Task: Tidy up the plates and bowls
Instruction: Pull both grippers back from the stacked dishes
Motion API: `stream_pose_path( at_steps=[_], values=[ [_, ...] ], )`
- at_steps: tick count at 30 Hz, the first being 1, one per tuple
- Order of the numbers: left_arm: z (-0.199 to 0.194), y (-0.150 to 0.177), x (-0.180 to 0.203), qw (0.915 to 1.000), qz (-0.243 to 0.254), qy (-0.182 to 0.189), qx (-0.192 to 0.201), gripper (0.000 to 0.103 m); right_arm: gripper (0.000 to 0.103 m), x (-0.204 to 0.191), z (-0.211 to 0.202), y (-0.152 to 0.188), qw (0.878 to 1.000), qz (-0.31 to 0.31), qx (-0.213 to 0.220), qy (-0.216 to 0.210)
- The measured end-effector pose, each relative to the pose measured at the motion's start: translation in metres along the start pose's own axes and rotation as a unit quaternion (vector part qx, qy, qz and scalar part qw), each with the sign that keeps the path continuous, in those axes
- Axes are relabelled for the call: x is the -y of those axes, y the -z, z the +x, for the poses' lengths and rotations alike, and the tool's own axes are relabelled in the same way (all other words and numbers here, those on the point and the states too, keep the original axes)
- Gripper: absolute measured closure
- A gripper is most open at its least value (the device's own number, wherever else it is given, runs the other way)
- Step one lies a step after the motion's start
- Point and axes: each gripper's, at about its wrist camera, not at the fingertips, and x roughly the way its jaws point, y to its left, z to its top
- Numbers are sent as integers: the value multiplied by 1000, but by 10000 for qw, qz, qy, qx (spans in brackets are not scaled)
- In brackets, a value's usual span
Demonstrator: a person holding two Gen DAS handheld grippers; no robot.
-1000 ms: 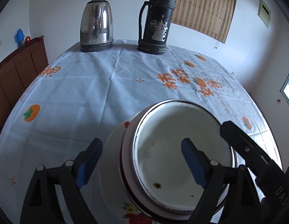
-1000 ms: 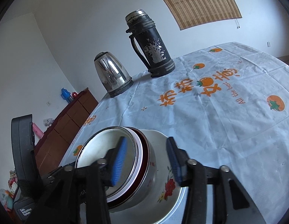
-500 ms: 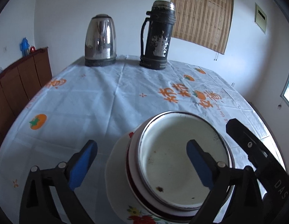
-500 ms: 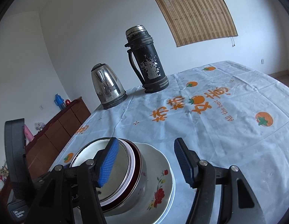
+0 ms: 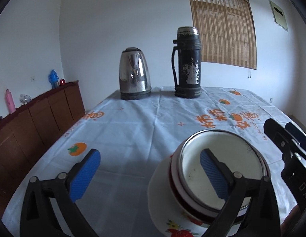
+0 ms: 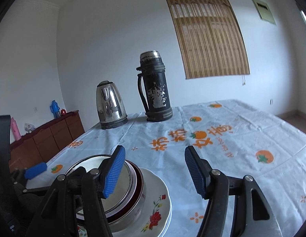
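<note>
In the left wrist view, we see our left tongs [image 5: 150,174] spread wide with nothing between the 2 blue pads. One pad [image 5: 84,175] sits over the bare cloth, and the other pad [image 5: 213,174] sits in front of the bowl. The metal-rimmed bowl [image 5: 222,169] is nested in a white bowl with a red band [image 5: 175,179], and both stand on a flowered plate [image 5: 160,201] on the surface [image 5: 133,138], near its front edge. Far back stand a shiny kettle [image 5: 134,74] and a dark flask [image 5: 187,63], side by side but apart. A brown cabinet [image 5: 34,122] is on the left. In the right wrist view, we see our right tongs [image 6: 155,174] also spread wide and gripping nothing. The stack of bowls [image 6: 133,183] on the flowered plate [image 6: 159,201] is at the lower left, partly behind the left pad [image 6: 114,171]. The right pad [image 6: 194,174] is over the cloth with orange fruit prints [image 6: 232,138]. The kettle [image 6: 110,104] and flask [image 6: 155,86] stand at the back.
</note>
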Motion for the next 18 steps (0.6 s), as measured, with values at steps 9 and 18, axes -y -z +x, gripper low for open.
stream_pose_path(
  at_steps=[9, 18],
  values=[
    [3, 4, -6, 9980, -307, 415, -366, 0, 29, 4, -3, 4, 10000, -27, -85, 19],
    [-11, 10, 4, 9997, -13, 242, -6, 0, 29, 2, -13, 7, 9999, -164, 25, 3]
  ],
)
